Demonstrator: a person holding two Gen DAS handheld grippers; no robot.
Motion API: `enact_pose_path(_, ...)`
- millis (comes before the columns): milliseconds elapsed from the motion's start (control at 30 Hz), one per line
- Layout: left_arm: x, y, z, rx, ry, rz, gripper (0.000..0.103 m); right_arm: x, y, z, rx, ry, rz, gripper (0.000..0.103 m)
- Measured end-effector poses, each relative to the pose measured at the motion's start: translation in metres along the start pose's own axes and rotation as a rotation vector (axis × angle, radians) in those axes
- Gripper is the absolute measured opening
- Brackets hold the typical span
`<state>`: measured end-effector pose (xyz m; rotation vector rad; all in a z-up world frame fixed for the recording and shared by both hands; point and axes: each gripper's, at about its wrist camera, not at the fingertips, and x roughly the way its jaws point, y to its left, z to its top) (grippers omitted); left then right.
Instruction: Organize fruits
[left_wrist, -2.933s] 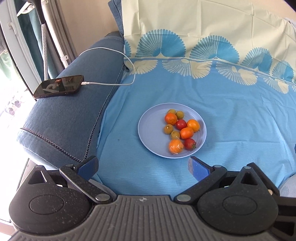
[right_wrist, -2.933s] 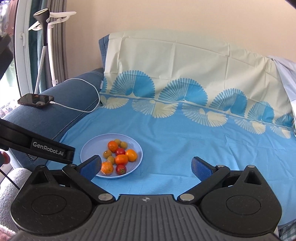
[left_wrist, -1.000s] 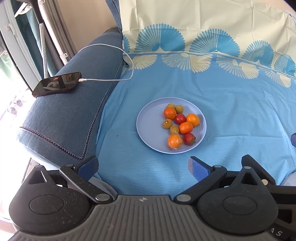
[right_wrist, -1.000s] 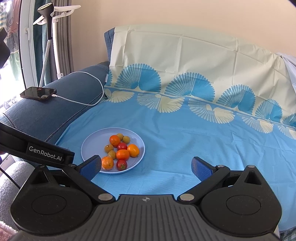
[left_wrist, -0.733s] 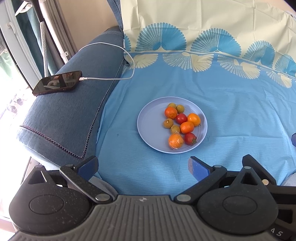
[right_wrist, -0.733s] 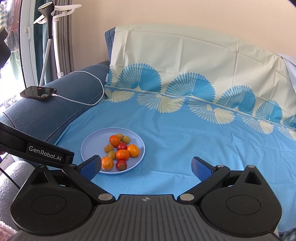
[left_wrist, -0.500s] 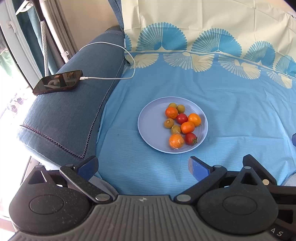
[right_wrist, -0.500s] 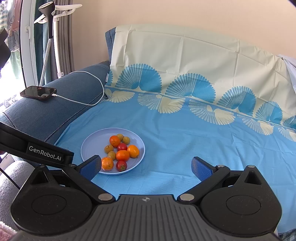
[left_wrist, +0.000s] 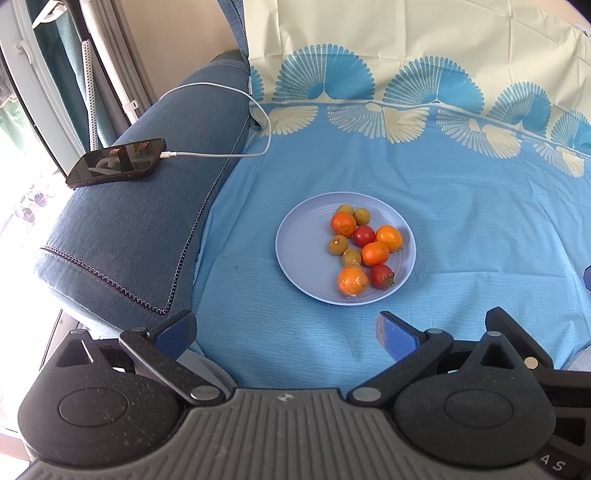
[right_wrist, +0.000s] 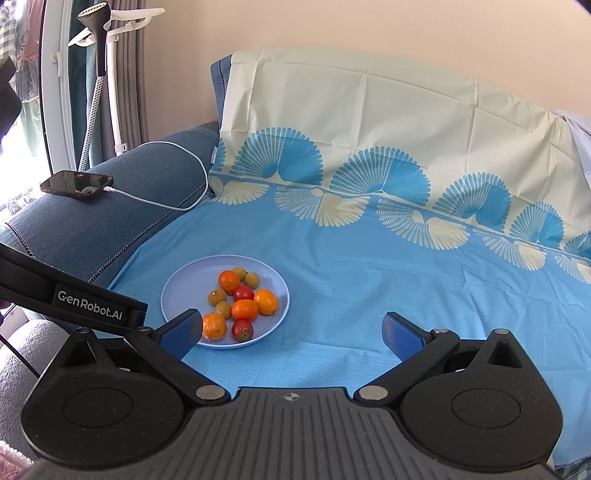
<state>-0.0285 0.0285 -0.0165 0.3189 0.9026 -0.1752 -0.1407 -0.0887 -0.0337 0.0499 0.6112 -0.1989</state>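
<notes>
Small fruits sit mixed on a pale blue round plate (left_wrist: 295, 254) on the blue patterned sheet (left_wrist: 480, 221).

Left wrist view: your left gripper (left_wrist: 284, 332) gapes wide and empty at frame bottom, plate at centre. Right wrist view: your right gripper (right_wrist: 291, 332) likewise spread and empty, plate lower left. The orange mandarins (right_wrist: 244, 309), red tomatoes (right_wrist: 242, 329) and brownish-green round fruits (right_wrist: 217, 296) look light, soft and prone to roll; pinch each gently across its middle.

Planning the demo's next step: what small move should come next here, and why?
Probably just hold: the fruits all lie mixed on the plate, left claw and right claw open, short of it. That fits gathered fruit or fruit awaiting sorting.
</notes>
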Motion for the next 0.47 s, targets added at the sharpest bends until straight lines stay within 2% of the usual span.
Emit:
enact_pose_path(333, 0.0036, -0.0005, -0.0003, -0.012, 0.028, 0.001, 0.103, 0.0012, 0.0002, 0.0007, -0.003, 0.007, 0.007, 0.102)
enact_pose_path(467, 0.004, -0.0006, -0.0011, -0.016, 0.027, 0.023, 0.103, 0.0032, -0.0006, 0.001, -0.006, 0.014, 0.022, 0.102)
